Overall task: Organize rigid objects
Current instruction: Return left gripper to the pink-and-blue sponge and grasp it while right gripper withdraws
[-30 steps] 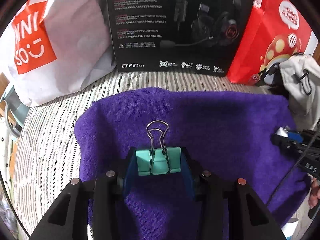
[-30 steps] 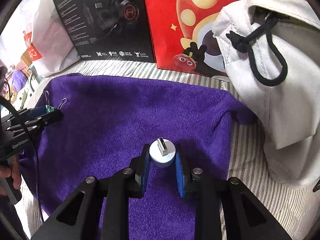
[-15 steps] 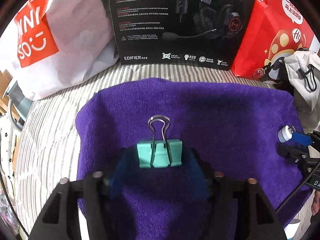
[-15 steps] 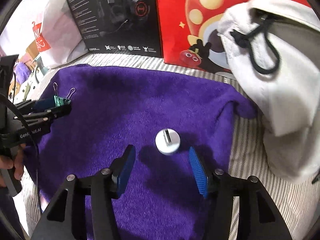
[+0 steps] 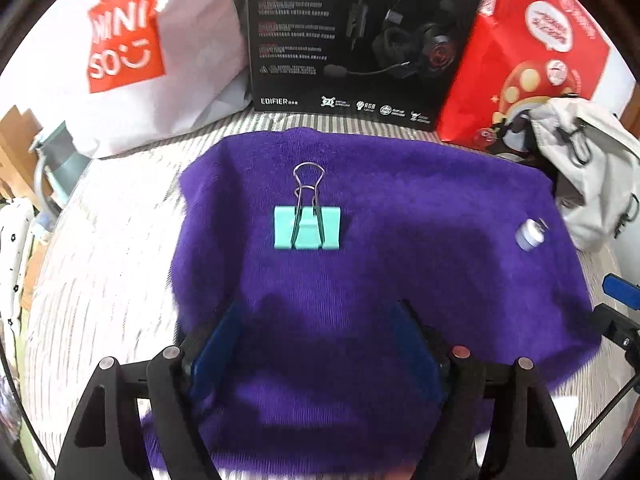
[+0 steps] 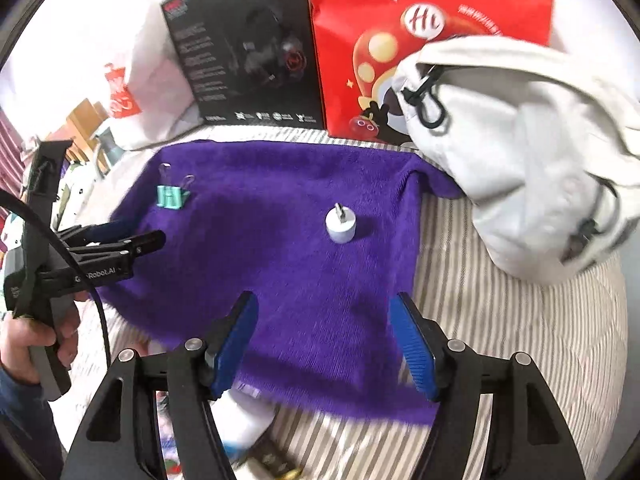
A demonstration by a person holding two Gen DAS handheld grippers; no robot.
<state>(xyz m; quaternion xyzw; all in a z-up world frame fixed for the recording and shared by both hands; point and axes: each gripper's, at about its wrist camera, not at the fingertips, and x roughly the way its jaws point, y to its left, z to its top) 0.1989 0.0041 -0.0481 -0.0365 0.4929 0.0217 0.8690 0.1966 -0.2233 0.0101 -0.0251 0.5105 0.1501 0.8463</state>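
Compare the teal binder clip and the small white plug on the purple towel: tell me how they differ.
The binder clip is teal and boxy; the white plug is a pale round cylinder. The binder clip has two wire handles at its far side, while the white plug has one short metal connector sticking up from its top. The binder clip sits toward the left of the purple towel, the white plug toward the right. Both rest free on the towel, ungripped.

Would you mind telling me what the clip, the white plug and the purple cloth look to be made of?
Clip: mint-painted body, probably sheet metal, with bare shiny wire handles. White plug: smooth matte body, likely plastic, with a small metal connector on top. Purple cloth: fuzzy napped fabric, like terry or microfibre.
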